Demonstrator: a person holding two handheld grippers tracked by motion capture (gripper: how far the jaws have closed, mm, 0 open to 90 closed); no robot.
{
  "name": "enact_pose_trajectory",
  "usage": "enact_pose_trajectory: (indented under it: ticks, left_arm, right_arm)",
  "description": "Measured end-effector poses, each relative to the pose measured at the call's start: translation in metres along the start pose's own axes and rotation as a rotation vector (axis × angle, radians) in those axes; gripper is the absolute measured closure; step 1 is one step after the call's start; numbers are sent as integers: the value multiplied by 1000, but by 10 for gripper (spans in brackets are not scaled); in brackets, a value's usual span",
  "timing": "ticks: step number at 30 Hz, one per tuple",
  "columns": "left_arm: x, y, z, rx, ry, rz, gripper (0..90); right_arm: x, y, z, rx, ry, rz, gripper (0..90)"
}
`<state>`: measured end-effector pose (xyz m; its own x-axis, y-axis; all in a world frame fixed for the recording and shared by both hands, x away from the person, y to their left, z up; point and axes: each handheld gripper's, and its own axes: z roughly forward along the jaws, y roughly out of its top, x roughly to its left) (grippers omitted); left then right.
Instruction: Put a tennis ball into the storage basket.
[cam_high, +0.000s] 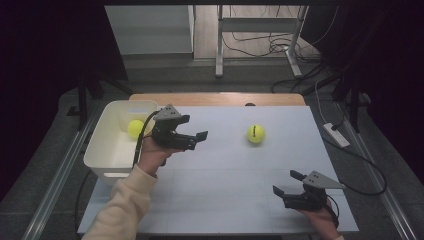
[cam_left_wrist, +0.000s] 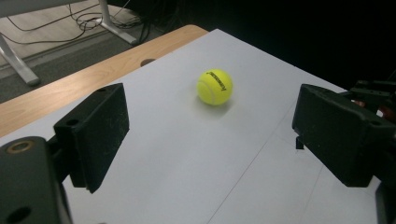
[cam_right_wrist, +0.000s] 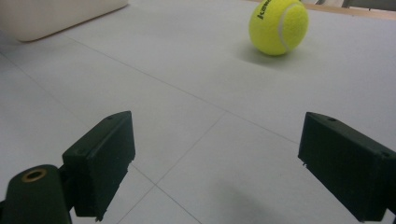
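Note:
A yellow tennis ball (cam_high: 255, 133) lies on the white table top, right of centre; it appears ahead in the left gripper view (cam_left_wrist: 215, 87) and far off in the right gripper view (cam_right_wrist: 279, 26). A second yellow ball (cam_high: 135, 128) rests inside the white bin (cam_high: 107, 127) at the left. My left gripper (cam_high: 196, 141) hovers beside the bin, pointing right toward the loose ball, jaws open and empty (cam_left_wrist: 210, 140). My right gripper (cam_high: 286, 182) rests low at the front right, jaws open with nothing between them (cam_right_wrist: 215, 163).
A wooden strip (cam_high: 215, 98) runs along the table's far edge. Beyond it stand a table leg frame and loose cables (cam_high: 270, 47) on the floor. A white power strip (cam_high: 336, 134) lies off the right edge.

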<state>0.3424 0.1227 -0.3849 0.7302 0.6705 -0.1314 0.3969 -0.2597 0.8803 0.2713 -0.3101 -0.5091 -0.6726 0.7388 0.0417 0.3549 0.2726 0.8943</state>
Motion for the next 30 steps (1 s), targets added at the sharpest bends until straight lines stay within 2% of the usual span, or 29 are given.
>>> enact_pose_trajectory:
  ticks: [19,30]
  left_arm:
    - [-15,3,37,53,-30,34,123]
    - [-19,5,60,82,-51,38,123]
  right_arm:
    - [0,0,0,-2,6,-9,109]
    - [1,0,0,-4,2,-10,109]
